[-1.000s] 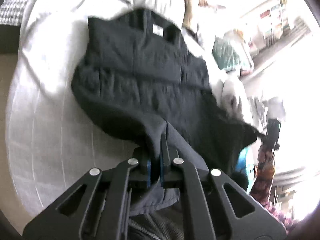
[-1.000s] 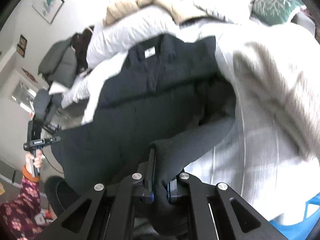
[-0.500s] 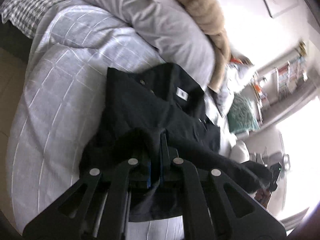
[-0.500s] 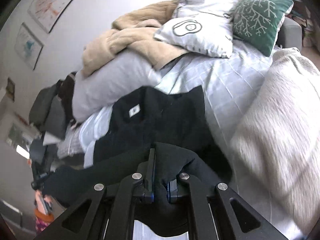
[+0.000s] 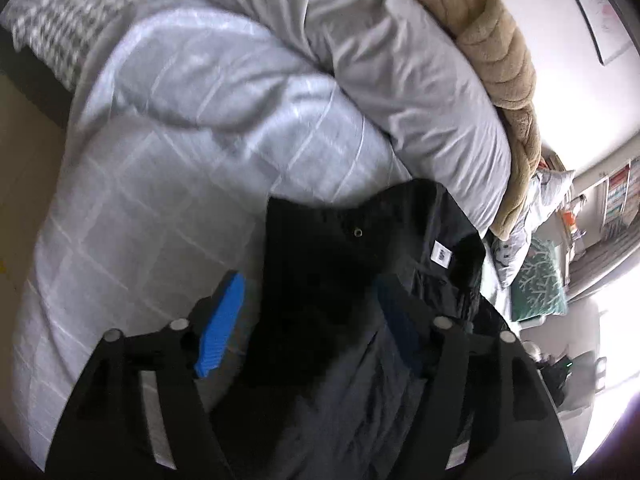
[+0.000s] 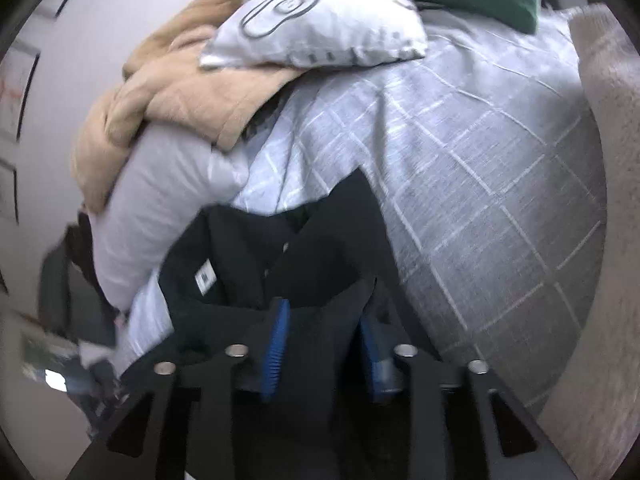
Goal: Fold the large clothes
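The grey checked duvet [image 5: 168, 184] is stretching ahead of both grippers; the black jacket [image 5: 352, 280] is lying doubled beneath them. The left gripper [image 5: 308, 312] and right gripper [image 6: 324, 320], clamped on its hem half a second ago, are now gaping wide, so the fold looks laid.

Left gripper [image 5: 308, 312] jaws now apart, right gripper [image 6: 324, 332] too — black garment [image 5: 340, 280] released

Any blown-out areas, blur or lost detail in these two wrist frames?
Left wrist: the window corner lower right is blown out; the black garment is nearly featureless apart from its white label. Right wrist: motion blur smears the left edge and the tan blanket; fisheye bends the quilt lines.
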A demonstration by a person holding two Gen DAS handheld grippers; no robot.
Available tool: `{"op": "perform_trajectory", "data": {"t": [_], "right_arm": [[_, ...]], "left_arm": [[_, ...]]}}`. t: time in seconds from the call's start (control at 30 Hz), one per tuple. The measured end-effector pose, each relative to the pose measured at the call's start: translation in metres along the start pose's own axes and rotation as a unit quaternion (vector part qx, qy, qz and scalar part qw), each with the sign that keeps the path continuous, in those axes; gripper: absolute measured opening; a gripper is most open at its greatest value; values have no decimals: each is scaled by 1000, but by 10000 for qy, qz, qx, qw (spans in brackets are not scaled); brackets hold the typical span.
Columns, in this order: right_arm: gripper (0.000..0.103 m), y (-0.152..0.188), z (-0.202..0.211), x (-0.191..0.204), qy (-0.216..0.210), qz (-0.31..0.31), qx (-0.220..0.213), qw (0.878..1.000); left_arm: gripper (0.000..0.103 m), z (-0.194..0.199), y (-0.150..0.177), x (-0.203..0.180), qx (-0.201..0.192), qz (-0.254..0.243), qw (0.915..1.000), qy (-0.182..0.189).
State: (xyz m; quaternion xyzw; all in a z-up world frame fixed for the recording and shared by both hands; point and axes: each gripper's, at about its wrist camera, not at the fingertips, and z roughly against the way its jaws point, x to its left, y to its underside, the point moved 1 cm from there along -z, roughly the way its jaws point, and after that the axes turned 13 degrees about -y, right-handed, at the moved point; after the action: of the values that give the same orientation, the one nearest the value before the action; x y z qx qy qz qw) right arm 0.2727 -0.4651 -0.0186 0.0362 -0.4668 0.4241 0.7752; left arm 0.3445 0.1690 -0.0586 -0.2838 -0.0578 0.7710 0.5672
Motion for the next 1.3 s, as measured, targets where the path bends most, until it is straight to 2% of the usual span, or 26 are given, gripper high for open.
{"op": "perform_trajectory", "data": {"t": [0.03, 0.07, 0.13, 0.27, 0.4, 0.43, 0.47, 0.5, 0.53, 0.57, 0.6, 0.63, 0.67, 0.7, 0.8, 0.93, 1.0, 1.1, 1.17, 1.3], "right_arm": [[57, -4, 5, -1, 37, 17, -103, 9999], [60, -9, 11, -1, 105, 80, -220, 9997], [61, -18, 20, 1, 254, 285, -368, 9986], [61, -22, 18, 5, 546, 735, -396, 9950], [62, -15, -13, 13, 613, 1389, 40, 9884], [62, -14, -27, 16, 626, 1563, 223, 9855], [62, -13, -37, 18, 635, 1688, 331, 9830], [62, -13, -50, 22, 738, 1851, 342, 9793], [62, -12, -61, 25, 905, 1992, 250, 9754], [61, -12, -68, 26, 971, 2061, 190, 9735], [48, -11, -76, 27, 950, 2092, 135, 9732], [14, -10, -82, 28, 908, 2111, 123, 9732], [9, -9, -85, 30, 917, 2149, 83, 9723], [8, -7, -83, 36, 1016, 2310, -106, 9676], [7, -8, -64, 53, 1324, 2703, -846, 9499], [7, -28, -45, 71, 1403, 2738, -1873, 9329], [7, -40, -54, 81, 1448, 2778, -2105, 9260], [7, -57, -87, 94, 1737, 2898, -2275, 9133], [7, -67, -111, 92, 1852, 2868, -2241, 9128], [7, -82, -171, 67, 2290, 2907, -1851, 9104]], "left_arm": [[75, 1, -2, -1, -78, -158, 9998, -89], [75, 2, -4, -2, -124, -278, 9994, -155], [76, -2, -2, -9, -217, -738, 9963, -376], [76, -25, 6, -26, -137, -1366, 9889, -564], [75, -52, 12, -50, -95, -1753, 9831, -512], [72, -59, 11, -56, -136, -1775, 9826, -523], [68, -64, 10, -61, -194, -1764, 9828, -517], [56, -70, 8, -65, -231, -1734, 9832, -519], [34, -78, 7, -68, -207, -1653, 9846, -521], [21, -86, 7, -70, -114, -1533, 9869, -499], [7, -88, 8, -72, -91, -1467, 9880, -481], [7, -84, 10, -76, -267, -1463, 9873, -551], [7, -77, 12, -81, -519, -1527, 9850, -606], [7, -62, 14, -86, -924, -1609, 9807, -613], [6, -25, 8, -90, -1732, -1461, 9727, -497], [7, 1, -16, -95, -2594, -1224, 9562, -583], [7, -5, -33, -104, -2781, -1192, 9503, -728], [7, -29, -49, -117, -2956, -1267, 9414, -1015], [7, -60, -59, -120, -2953, -1345, 9369, -1297], [7, -115, -61, -113, -2736, -1515, 9342, -1714]]}}
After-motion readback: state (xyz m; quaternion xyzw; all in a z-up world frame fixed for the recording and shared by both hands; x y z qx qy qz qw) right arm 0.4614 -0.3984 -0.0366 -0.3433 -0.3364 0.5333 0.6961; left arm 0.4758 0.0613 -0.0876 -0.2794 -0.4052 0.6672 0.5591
